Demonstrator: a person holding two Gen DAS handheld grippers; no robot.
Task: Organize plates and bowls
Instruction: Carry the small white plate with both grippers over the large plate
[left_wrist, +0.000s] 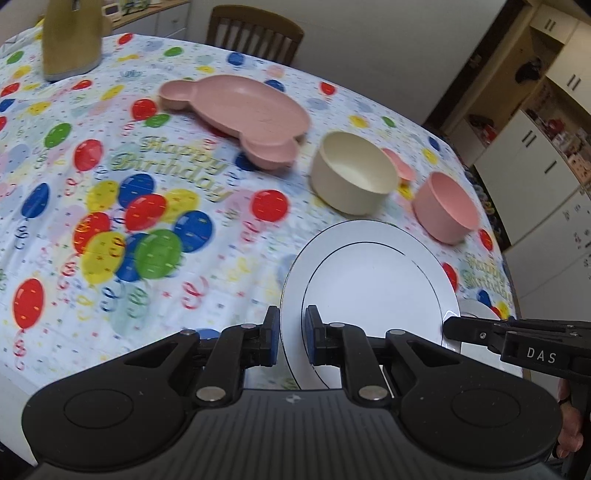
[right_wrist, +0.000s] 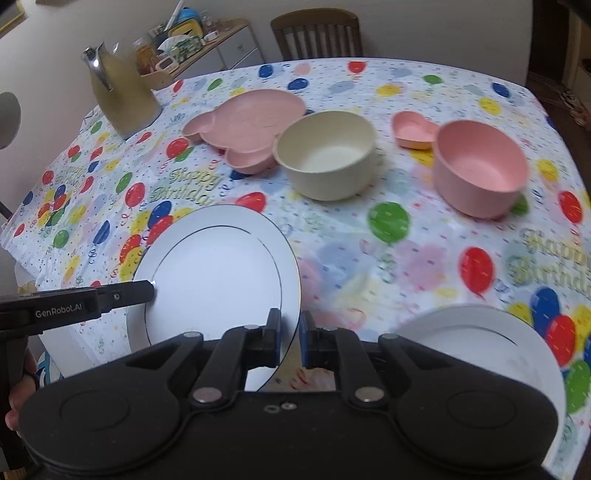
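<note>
The white plate (left_wrist: 373, 280) is held at its rim from both sides: in the left wrist view its near-left edge is seen passing between the blue pads of the left gripper (left_wrist: 291, 334), whose jaws stand narrowly apart and are closed on that rim, one finger over and one under. In the right wrist view the same white plate (right_wrist: 218, 273) has its right edge pinched between the pads of the right gripper (right_wrist: 289, 338), likewise closed on the rim. The plate appears tilted and lifted off the balloon tablecloth (left_wrist: 147, 229), though the gap beneath it cannot be judged. Each gripper's tip is seen by the other camera at the plate's opposite edge. A second white plate (right_wrist: 491, 347) lies flat on the cloth just right of the right gripper, partly hidden by its body. Farther back, a cream bowl (right_wrist: 327, 155) stands upright near the middle of the table, with a pink bowl (right_wrist: 480, 170) well to its right. A small pink heart dish (right_wrist: 413, 131) lies just behind and beside the pink bowl. A pink bear-shaped plate (right_wrist: 247, 123) lies left of the cream bowl, its near ear close to the bowl's wall. At the far left corner a yellowish jug (right_wrist: 118, 96) stands, and a wooden chair (right_wrist: 317, 33) is seen beyond the table.
</note>
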